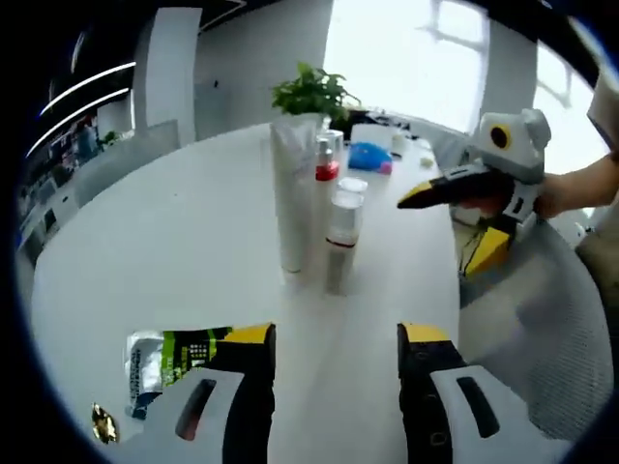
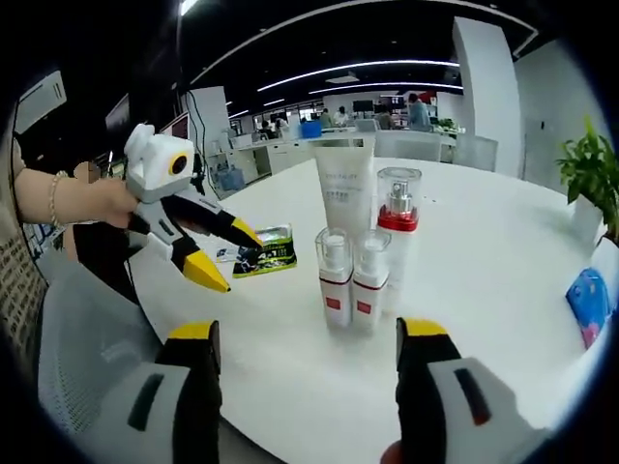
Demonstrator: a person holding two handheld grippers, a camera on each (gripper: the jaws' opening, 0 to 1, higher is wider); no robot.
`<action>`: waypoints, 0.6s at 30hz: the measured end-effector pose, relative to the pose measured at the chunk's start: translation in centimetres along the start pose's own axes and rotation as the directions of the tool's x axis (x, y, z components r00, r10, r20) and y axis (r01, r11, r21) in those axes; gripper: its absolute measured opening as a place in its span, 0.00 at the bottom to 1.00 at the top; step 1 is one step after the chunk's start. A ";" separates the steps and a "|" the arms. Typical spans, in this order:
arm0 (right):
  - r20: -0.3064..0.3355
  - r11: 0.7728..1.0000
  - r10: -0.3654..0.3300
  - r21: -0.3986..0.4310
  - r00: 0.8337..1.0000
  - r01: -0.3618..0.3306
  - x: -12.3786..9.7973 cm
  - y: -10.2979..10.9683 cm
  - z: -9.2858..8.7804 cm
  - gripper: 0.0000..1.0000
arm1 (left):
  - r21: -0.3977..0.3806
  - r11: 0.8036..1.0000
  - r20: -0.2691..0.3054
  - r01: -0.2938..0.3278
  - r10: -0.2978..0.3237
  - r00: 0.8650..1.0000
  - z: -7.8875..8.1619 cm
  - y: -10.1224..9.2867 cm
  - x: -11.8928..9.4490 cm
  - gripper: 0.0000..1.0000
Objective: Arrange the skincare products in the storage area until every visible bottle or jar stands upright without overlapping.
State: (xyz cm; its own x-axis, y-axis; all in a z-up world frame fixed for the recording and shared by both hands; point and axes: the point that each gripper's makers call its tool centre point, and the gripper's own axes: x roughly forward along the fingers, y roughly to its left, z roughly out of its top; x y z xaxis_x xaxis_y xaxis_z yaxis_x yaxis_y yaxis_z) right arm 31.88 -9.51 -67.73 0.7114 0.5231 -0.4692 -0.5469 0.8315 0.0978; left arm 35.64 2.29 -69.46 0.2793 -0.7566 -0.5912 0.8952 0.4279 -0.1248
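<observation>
Right gripper view: both grippers, right (image 2: 305,353) and left (image 2: 227,256), gape wide and hold nothing near an upright white tube (image 2: 343,188) and pump bottles (image 2: 353,280) on a white table (image 2: 484,280).

Round white table (image 2: 290,387): smooth, faintly glossy top. White squeeze tube (image 2: 344,193): matt plastic. Tall pump bottle (image 2: 397,227): clear glossy cap over a red collar. Two small pump bottles (image 2: 335,275) (image 2: 368,280): clear glossy plastic caps, white bodies with red labels. Green and black sachet (image 2: 266,249): shiny printed foil or plastic film. Left gripper (image 1: 334,348) and right gripper (image 2: 305,343): white moulded plastic shells with black jaws, matt yellow tips. Chair back (image 1: 532,319): grey woven mesh.
</observation>
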 end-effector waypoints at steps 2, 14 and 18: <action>0.007 1.000 0.003 -0.001 1.000 -0.003 -0.2 0.2 0.3 0.75 | -0.030 0.999 0.014 -0.029 0.030 0.999 -0.3 0.3 -1.0 0.51; 0.021 1.000 0.020 0.004 1.000 -0.020 -1.0 0.7 0.5 0.79 | -0.206 0.963 0.092 -0.176 0.198 0.976 -2.6 0.8 -7.1 0.69; 0.027 1.000 0.026 0.011 0.999 -0.027 -1.2 1.0 0.6 0.80 | -0.259 0.936 0.092 -0.236 0.267 0.959 -3.9 1.1 -9.0 0.77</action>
State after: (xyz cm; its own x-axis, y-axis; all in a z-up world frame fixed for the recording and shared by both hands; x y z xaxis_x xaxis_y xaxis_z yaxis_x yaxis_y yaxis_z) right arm 30.76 -9.16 -66.52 0.7084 0.5499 -0.4426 -0.5610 0.8191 0.1198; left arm 32.72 11.49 -67.35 0.5390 -0.6566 -0.5275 0.6822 0.7077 -0.1838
